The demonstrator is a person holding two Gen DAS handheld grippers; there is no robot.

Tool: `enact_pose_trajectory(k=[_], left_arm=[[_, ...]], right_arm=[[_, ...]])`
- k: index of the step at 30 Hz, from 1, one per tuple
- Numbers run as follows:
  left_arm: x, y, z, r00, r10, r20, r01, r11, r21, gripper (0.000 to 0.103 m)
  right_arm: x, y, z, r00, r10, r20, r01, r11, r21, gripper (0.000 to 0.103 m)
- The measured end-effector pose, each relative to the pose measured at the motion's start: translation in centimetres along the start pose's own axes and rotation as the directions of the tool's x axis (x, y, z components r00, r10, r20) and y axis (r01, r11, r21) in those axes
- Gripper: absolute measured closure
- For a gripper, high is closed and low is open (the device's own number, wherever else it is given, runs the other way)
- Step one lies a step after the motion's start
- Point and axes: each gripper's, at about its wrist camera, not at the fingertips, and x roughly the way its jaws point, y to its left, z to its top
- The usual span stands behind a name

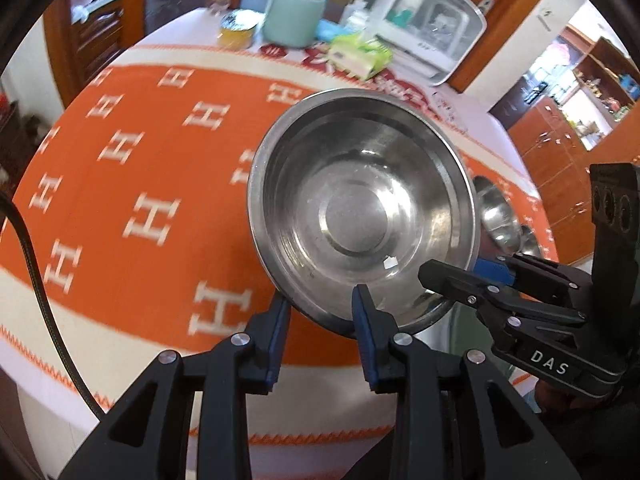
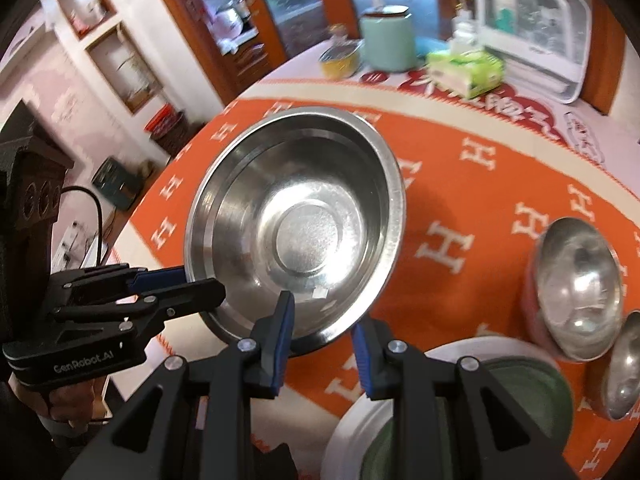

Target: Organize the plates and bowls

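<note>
One large steel bowl [image 1: 360, 216] is held up above the orange tabletop [image 1: 132, 184], tilted so its inside faces the cameras. Two grippers hold it by the rim: the left gripper [image 1: 320, 308] has its fingers closed on the near edge, one finger inside the bowl and one outside, and the right gripper [image 2: 324, 320] grips the rim the same way a little further round.

On the tabletop to the right lie two smaller steel bowls [image 2: 576, 288], side by side; the nearer one [image 2: 624, 372] is cut off by the edge of the right view. One white plate [image 2: 360, 432] with a green centre sits below the right gripper, mostly hidden by the fingers.

At the far end stand one mint-green canister [image 2: 386, 40], one yellow tin [image 2: 340, 60], one green tissue pack [image 2: 466, 70] and one white dish rack [image 2: 532, 28]. The whole background is blurred, so the rack's contents cannot be made out.
</note>
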Motion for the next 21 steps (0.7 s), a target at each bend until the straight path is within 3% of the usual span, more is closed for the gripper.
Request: enact_pose_trajectory(k=[9,21], left_arm=[[1.5,2.3,-2.3,0.994,0.033,-0.107,-0.038,0.998,-0.040,0.072],[3.0,2.6,-3.3,0.983,0.046,-0.180,-0.052,0.998,-0.031,0.072]], right_arm=[[3.0,1.2,-1.6,0.992,0.038,-0.117,-0.037,0.999,0.006,0.074],[4.3,1.5,-2.7,0.986,0.019,-0.168,-0.016,1.000,0.018,0.069]])
